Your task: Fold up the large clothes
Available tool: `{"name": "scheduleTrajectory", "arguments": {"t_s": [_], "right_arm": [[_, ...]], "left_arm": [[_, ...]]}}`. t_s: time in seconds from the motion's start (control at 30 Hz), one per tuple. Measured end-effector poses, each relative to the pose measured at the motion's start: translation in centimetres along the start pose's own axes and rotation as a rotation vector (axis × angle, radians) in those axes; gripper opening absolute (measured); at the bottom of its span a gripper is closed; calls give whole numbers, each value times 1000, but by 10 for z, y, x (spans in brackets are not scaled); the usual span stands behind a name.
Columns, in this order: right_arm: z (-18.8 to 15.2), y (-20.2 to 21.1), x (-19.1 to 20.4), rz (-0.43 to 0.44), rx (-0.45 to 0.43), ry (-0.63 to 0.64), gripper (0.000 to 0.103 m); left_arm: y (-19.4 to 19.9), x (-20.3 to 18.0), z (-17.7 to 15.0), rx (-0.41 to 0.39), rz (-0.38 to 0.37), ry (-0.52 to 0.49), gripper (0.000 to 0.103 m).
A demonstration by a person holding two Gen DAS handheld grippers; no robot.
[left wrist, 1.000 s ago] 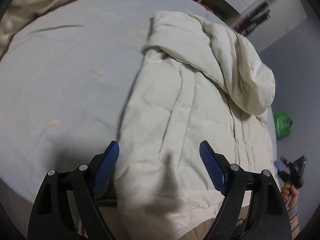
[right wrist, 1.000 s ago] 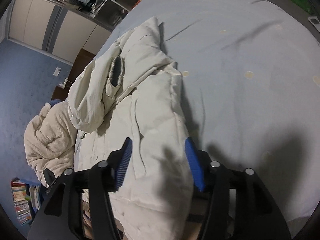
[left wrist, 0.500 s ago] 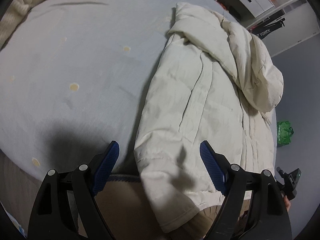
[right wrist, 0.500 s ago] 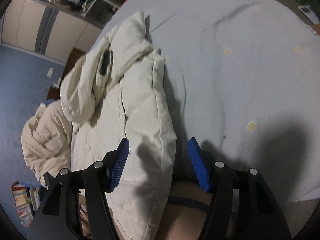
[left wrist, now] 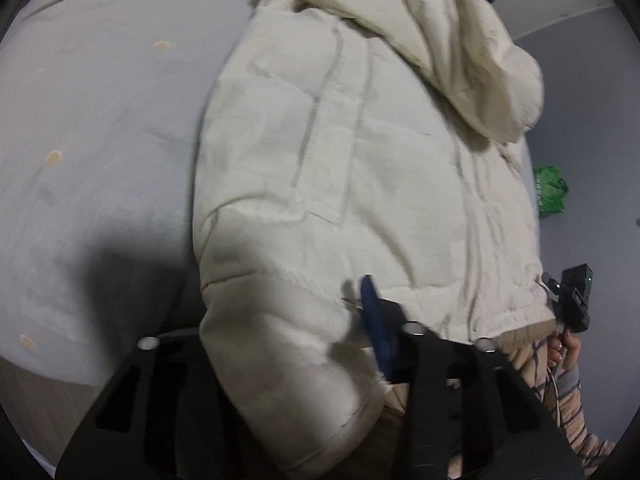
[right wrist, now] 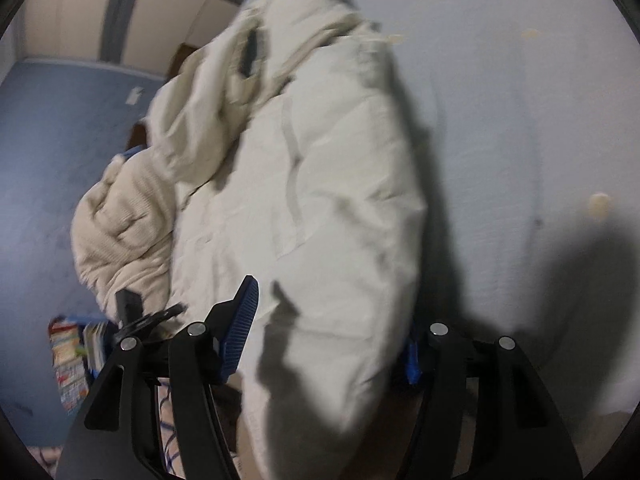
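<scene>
Nearest the left wrist camera, the left gripper [left wrist: 280, 332] has its blue-padded fingers [left wrist: 374, 320] drawn in around the hem of a cream quilted puffer jacket with a hood [left wrist: 360, 140]. Only one pad shows; the other is buried under fabric, so a firm grip looks likely but cannot be confirmed.

In the right wrist view, the right gripper [right wrist: 328, 328] straddles the opposite bottom corner. Its fingers [right wrist: 240, 316] stand fairly wide, with padding bulging between them; whether they bite the cloth cannot be told.

The jacket lies lengthwise on a pale blue-grey bed sheet with small tan spots [left wrist: 80, 120], its hem hanging over the near edge, its hood [left wrist: 472, 40] at the far end. Beyond, a cream knitted garment [right wrist: 120, 216] sits heaped beside it.

The slippery, bulky filling could slide out of a shallow grip once lifted, and uneven pulling would skew the fold.
</scene>
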State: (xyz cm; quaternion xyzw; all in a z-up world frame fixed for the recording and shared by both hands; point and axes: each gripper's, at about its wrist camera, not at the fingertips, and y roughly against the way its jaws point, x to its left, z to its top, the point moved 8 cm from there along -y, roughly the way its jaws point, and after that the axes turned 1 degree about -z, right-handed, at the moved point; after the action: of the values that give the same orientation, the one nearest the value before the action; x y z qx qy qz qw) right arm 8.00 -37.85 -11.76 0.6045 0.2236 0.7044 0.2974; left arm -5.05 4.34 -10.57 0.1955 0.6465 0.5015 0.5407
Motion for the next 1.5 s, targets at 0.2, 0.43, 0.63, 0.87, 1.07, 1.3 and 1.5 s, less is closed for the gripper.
{"name": "scheduleTrajectory", "arguments": {"t_s": [0.2, 0.43, 0.63, 0.87, 1.07, 1.3, 1.5], "right_arm": [[-14, 12, 31, 37, -8, 125, 27], [-29, 19, 35, 27, 15, 169, 26], [-36, 23, 43, 48, 30, 216, 19], [-20, 47, 69, 259, -68, 156, 17], [15, 61, 95, 384, -135, 128, 16], [75, 80, 127, 472, -230, 108, 16], [133, 81, 134, 499, -275, 48, 16]], "left_arm": [[8, -15, -9, -38, -15, -58, 23], [14, -25, -18, -54, -25, -81, 19], [19, -30, -20, -62, -48, -93, 17], [47, -45, -9, -144, -191, -106, 14], [80, -67, 21, -238, -287, -148, 14], [115, -85, 75, -349, -372, -146, 14], [132, -95, 127, -411, -398, -137, 14]]}}
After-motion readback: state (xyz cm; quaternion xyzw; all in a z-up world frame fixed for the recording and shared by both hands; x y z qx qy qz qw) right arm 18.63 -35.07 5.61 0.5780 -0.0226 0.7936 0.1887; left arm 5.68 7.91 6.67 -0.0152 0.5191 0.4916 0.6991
